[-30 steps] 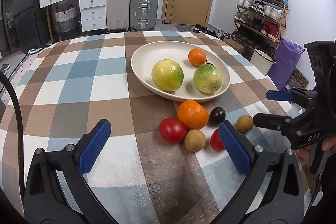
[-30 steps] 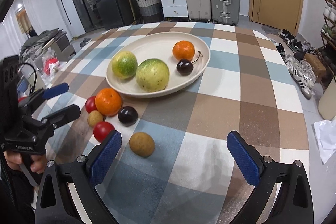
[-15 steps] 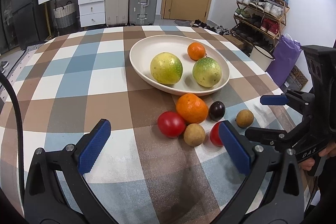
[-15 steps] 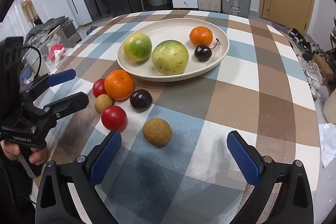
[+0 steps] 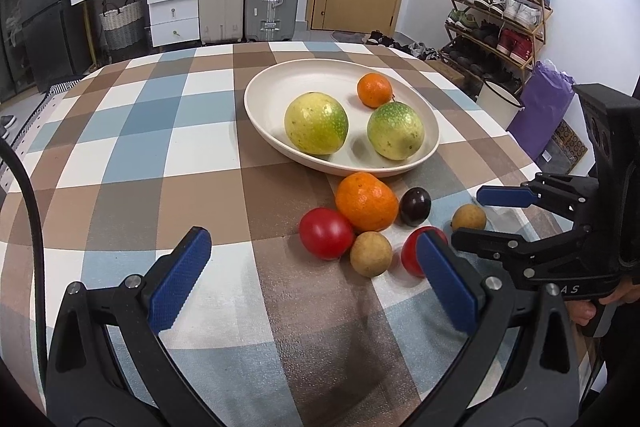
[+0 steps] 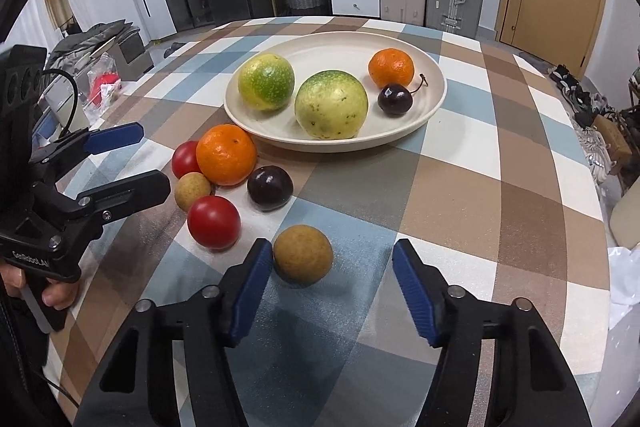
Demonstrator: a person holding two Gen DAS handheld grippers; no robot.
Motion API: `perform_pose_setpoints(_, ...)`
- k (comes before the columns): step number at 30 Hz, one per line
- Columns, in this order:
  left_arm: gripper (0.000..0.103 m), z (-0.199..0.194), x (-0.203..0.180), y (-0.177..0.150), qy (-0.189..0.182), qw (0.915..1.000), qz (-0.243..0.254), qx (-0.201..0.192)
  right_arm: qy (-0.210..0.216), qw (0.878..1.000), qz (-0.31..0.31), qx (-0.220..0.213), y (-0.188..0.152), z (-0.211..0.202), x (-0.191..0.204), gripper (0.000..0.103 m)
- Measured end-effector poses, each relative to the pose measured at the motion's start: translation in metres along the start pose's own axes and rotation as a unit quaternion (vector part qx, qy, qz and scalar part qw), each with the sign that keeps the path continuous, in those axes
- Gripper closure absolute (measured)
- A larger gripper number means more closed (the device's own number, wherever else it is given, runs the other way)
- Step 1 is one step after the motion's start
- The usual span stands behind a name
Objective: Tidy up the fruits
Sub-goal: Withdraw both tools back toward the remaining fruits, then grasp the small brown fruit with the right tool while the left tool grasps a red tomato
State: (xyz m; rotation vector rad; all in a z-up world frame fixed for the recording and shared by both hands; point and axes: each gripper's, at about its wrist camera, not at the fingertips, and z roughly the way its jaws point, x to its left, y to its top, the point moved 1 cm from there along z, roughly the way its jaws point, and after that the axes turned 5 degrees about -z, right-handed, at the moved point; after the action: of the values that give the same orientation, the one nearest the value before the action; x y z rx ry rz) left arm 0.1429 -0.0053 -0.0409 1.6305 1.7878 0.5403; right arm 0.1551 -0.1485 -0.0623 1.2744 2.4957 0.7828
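Note:
A cream plate [image 6: 434,95] holds two green-yellow fruits, a small orange [image 6: 391,68] and a dark cherry [image 6: 395,99]. Loose fruit lies in front of it: a big orange [image 6: 226,155], two red tomatoes [image 6: 213,222], a dark plum [image 6: 269,187], a small tan fruit [image 6: 192,191]. My right gripper [image 6: 332,287] is open, its left pad beside a brown round fruit [image 6: 303,254] that sits between the fingers. My left gripper [image 5: 316,287] is open and empty, near the loose pile [image 5: 366,201].
The checked tablecloth [image 5: 160,147] covers a round table. Suitcases, white drawers, a door and a shoe rack [image 5: 500,15] stand behind. The table's edge falls off at the right in the right wrist view [image 6: 600,227].
My right gripper has moved forward and down to the brown fruit and its jaws have narrowed around it. The left gripper has come slightly closer to the pile.

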Motion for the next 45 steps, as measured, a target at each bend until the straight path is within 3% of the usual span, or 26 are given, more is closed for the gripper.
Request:
perform_pose_setpoints(16,0.001,-0.002,-0.005,-0.002,-0.001,0.9999,0.012,-0.005,0.021,1.0,-0.006,-0.012,-0.006,-0.006,0.011,0.073)
perform_pose_setpoints(26,0.002,-0.006,-0.03,-0.009,-0.004,0.9989,0.047,0.005,0.032,0.999,0.015,-0.031,-0.015,-0.02,0.008,0.073)
perform_pose_setpoints(29,0.01,-0.01,-0.042,-0.013,-0.017,0.9976,0.067,0.003,0.032,0.999,0.023,-0.036,-0.019,-0.025,0.004,0.073)
perform_pose_setpoints(31,0.024,-0.012,-0.05,-0.014,-0.024,0.9967,0.077,0.003,0.033,0.998,0.028,-0.039,-0.022,-0.029,0.002,0.073)
perform_pose_setpoints(39,0.053,-0.007,-0.068,-0.014,-0.061,0.9941,0.086,0.026,0.032,0.997,0.046,-0.047,-0.032,-0.039,-0.006,0.073)
perform_pose_setpoints(45,0.059,0.001,-0.077,-0.015,-0.066,0.9926,0.093,0.044,0.034,0.997,0.05,-0.048,-0.037,-0.042,-0.008,0.073)
